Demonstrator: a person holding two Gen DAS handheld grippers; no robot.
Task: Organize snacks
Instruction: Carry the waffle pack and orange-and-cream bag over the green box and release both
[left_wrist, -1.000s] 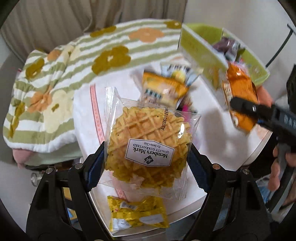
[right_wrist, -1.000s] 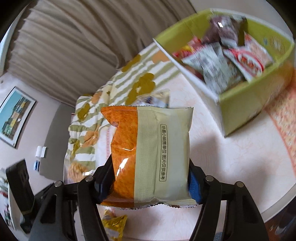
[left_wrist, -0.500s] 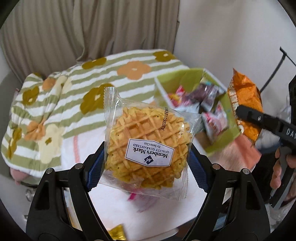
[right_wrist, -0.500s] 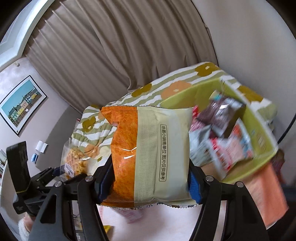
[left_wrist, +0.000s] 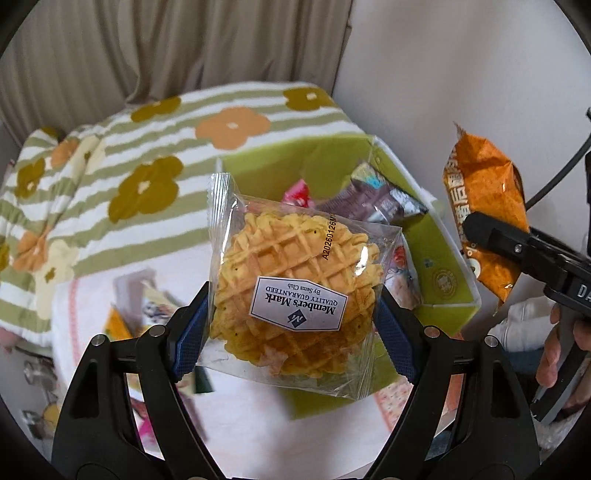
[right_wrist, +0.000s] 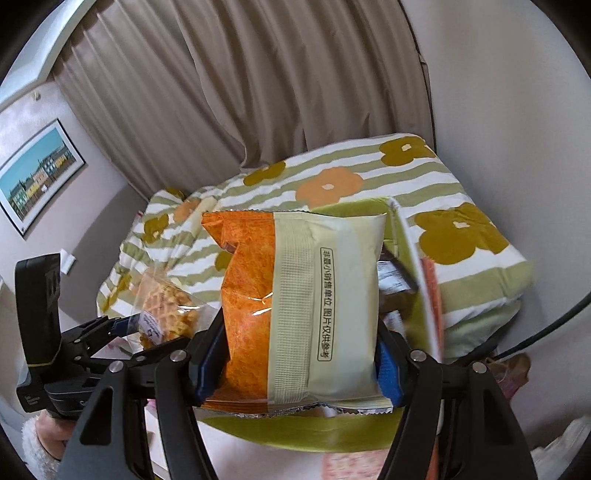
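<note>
Snacks are partly sorted, I judge: the green box (left_wrist: 439, 258) at two o'clock in my left view already holds several packets, while a few loose ones (left_wrist: 147, 314) lie at nine o'clock on the white table (left_wrist: 258, 424). My left gripper (left_wrist: 295, 317) pinches the waffle pack (left_wrist: 295, 291); my right gripper (right_wrist: 295, 358) pinches the orange bag (right_wrist: 295, 306), both above the box and not yet dropped. A second ago both packs hung over the table, with the box farther off.

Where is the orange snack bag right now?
The orange snack bag is clamped in the right gripper, held in the air above the green box, right of the waffle pack.
</note>
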